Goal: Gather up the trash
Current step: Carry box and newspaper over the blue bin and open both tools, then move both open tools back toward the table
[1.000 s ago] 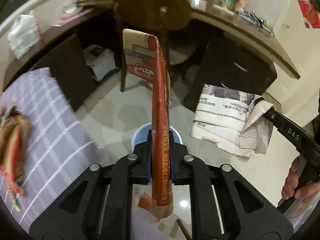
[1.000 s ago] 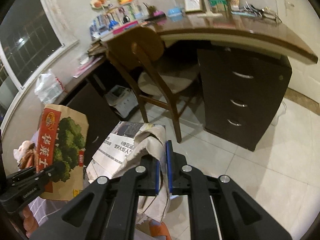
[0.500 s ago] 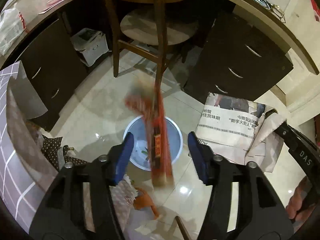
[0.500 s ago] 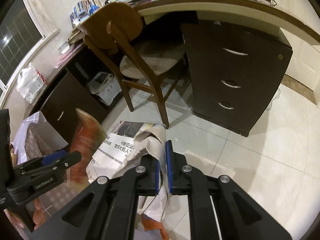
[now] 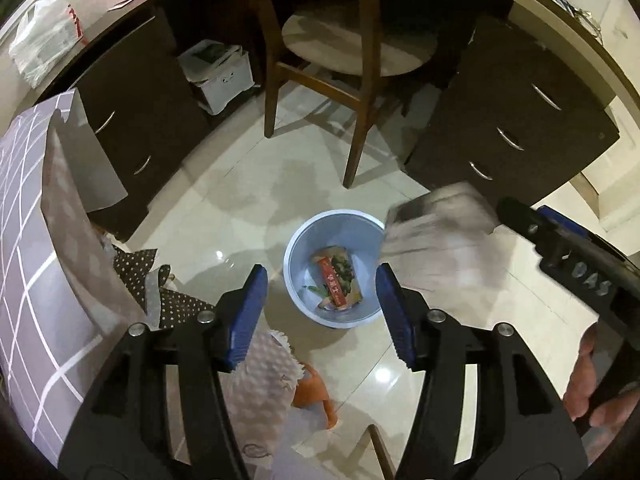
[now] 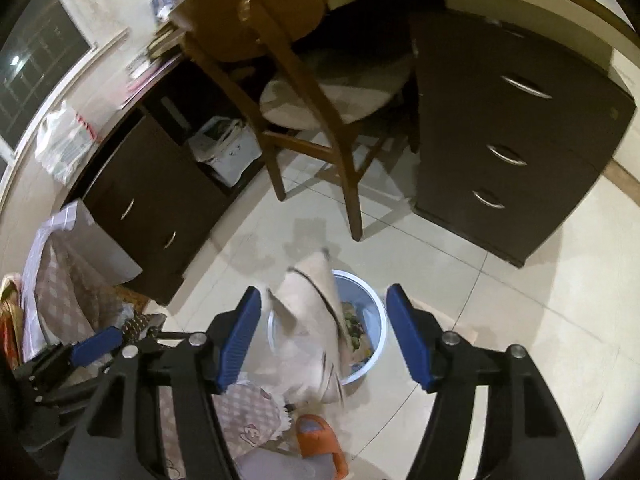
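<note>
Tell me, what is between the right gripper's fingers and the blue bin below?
The blurred newspaper, loose between the opening right gripper, partly hides the blue bin in the right wrist view.

A glossy cream tiled floor point(image 5: 224, 216) is seen. A wooden chair point(image 6: 296, 80) is tucked under a curved desk with dark drawer units point(image 6: 516, 136).

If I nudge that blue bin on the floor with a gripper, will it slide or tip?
Probably slide: the blue bin stands on glossy tile and looks like thin, light plastic. It holds only a flat food packet, so it has little ballast. A high push on the rim might tip it; push low.
</note>
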The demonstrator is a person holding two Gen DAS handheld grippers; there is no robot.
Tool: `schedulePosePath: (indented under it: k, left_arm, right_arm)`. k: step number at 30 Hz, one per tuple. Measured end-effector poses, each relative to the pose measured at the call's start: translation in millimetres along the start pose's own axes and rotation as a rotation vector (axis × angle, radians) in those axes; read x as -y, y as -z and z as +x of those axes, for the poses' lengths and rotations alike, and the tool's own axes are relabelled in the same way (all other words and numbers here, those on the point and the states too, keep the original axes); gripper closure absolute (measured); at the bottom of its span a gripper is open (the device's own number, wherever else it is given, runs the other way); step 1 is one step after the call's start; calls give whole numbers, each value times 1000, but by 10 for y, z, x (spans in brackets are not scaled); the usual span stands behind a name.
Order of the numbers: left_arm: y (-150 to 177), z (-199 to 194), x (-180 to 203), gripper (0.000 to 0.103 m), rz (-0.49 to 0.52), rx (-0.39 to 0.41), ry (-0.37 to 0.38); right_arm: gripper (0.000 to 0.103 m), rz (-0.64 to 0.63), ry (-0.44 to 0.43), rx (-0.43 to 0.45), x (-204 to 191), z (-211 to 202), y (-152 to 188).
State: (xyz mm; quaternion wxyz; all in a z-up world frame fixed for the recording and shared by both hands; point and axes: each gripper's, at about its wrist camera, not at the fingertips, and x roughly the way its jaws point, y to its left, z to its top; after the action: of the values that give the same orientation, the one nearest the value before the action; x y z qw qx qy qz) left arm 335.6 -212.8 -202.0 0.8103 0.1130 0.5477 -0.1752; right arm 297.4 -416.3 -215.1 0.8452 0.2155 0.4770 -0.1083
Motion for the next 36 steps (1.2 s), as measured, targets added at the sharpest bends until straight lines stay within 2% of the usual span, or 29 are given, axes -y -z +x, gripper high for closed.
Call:
schedulePosePath:
  k: [8,16,29,36]
  left_arm:
    - [64,66,-45,47,-17,-37,-3]
    - [122,-40,-6,46,-4,-47,10]
    - [381,-633,107,37,32,48,35]
    - [581,-1141,52,34,28,142,46]
  right_arm:
    - [39,-23,38,-78,-68,156,159]
    - [39,-21,38,-65,-71,-65,278]
    - [39,-15,12,4,-135,-684,514]
    - [39,-38,-10,86,-272,-1153,626]
